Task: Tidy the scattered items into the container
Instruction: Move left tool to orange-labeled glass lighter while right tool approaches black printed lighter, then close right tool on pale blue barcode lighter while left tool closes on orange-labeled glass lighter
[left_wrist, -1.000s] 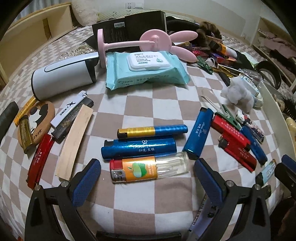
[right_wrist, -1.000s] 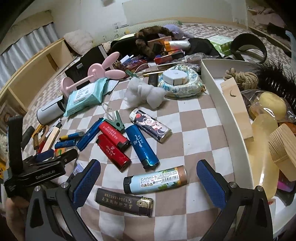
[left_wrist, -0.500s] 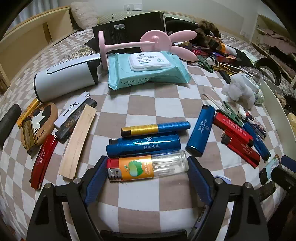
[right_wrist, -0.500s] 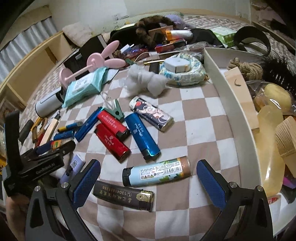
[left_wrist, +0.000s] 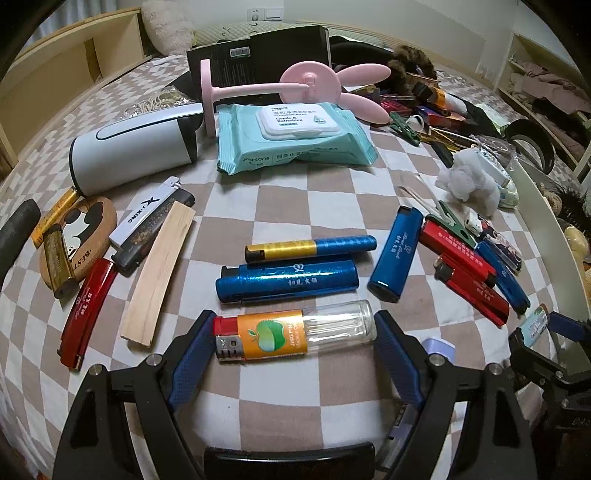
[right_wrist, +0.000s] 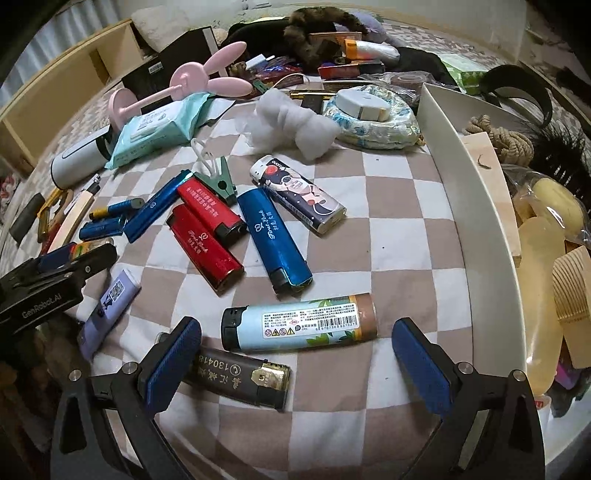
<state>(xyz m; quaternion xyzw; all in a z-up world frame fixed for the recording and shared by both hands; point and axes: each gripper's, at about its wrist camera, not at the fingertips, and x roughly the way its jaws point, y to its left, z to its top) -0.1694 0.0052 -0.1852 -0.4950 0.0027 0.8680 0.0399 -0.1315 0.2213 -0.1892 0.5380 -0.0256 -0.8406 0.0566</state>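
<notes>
The white container (right_wrist: 476, 177) at the right holds a coiled rope (right_wrist: 511, 138), a wooden block (right_wrist: 491, 173), a comb (right_wrist: 572, 288) and what looks like bagged soap. The left claw (left_wrist: 291, 334) has just closed on the clear lighter (left_wrist: 295, 334) lying on the checked bedspread (left_wrist: 295, 206). The right claw (right_wrist: 295, 354) stands open over a pale blue lighter (right_wrist: 299, 326).

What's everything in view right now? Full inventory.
clear lighter: 1, clear with orange label, near edge, gripped endwise
pale-blue lighter: 1, near edge, left of container
dark lighter: 1, brown-black, just in front of the pale-blue one
blue lighters: 4, centre
red lighters: 3, two centre-right, one far left
astronaut lighter: 1, white and navy, centre-right
wipes pack: 1, teal, far side
wooden strip: 1, pale, left
container: 1, white, right edge, partly filled
left gripper: jaws have just been closing, pads on the clear lighter's ends
right gripper: open, straddling the pale-blue lighter
</notes>
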